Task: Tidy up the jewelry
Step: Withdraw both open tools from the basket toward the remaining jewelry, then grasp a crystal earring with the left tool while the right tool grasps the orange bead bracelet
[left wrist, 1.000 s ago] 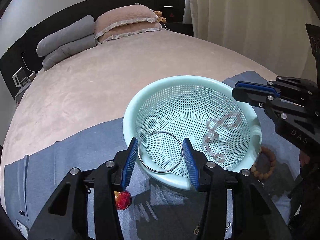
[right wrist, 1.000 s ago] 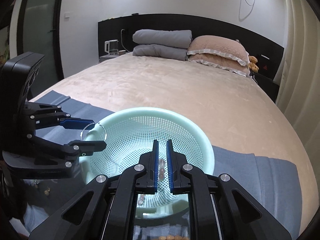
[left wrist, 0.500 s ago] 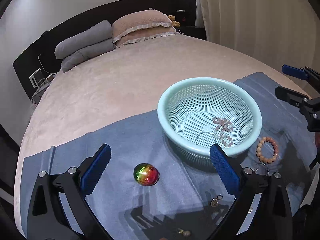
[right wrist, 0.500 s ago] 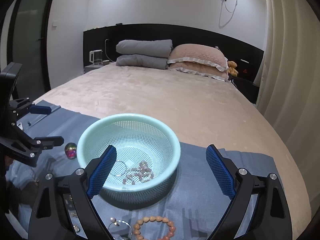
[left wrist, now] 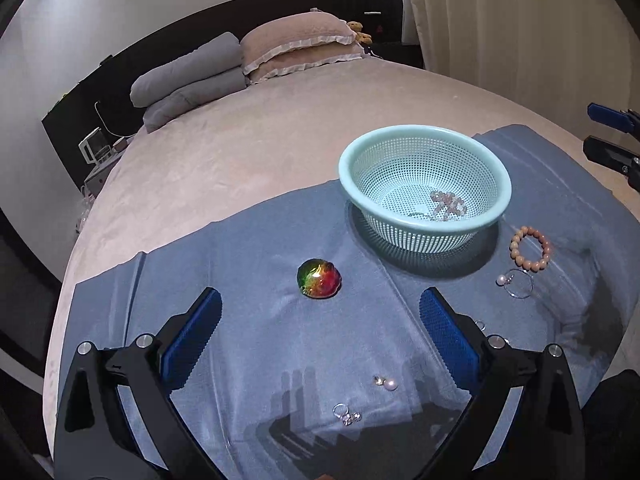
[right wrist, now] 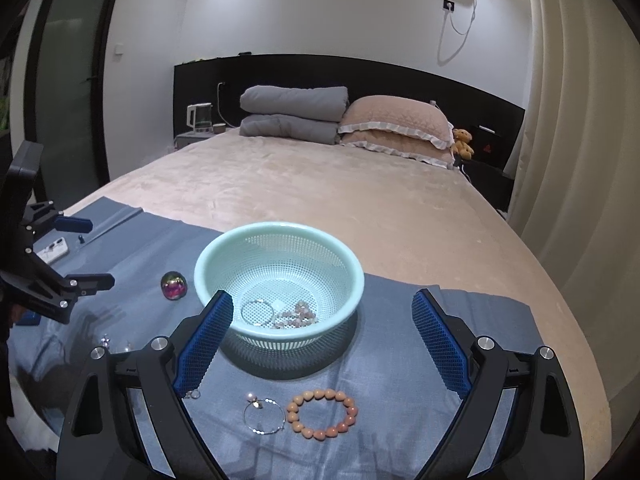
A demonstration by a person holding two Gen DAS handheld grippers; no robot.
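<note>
- My left gripper is spread wide with nothing in it, and it hangs above the blue-grey cloth on the bed. I think it is wide so it can drop over a small thing.
- My right gripper is wide too and holds nothing. It hangs over the near edge of the same cloth.
- Closest to my left gripper, at about 6 o'clock in the left view, lie a small pearl earring and a little silver ring cluster. They lie flat on the cloth, apart from each other, and are not put away yet.
- Closest to my right gripper, at 6 o'clock in the right view, a round bracelet of tan wooden beads lies flat. Just beside it, at its 9 o'clock, is a thin silver hoop with a pearl. I can't tell if they touch.
- A bit farther, at 12 o'clock from my left gripper, sits a shiny red-and-green egg-shaped gem. It sits alone, well apart from the rest.
- Farther still is the pale green plastic basket with holes, standing upright. Inside it lie a thin silver bangle and a pinkish bead strand. I think the basket is where the jewelry goes.
- I guess the wooden beads are easiest for my right gripper to grab next. The thin hoop may slip.
- Far away, at 12 o'clock, are the grey and pink pillows.
</note>
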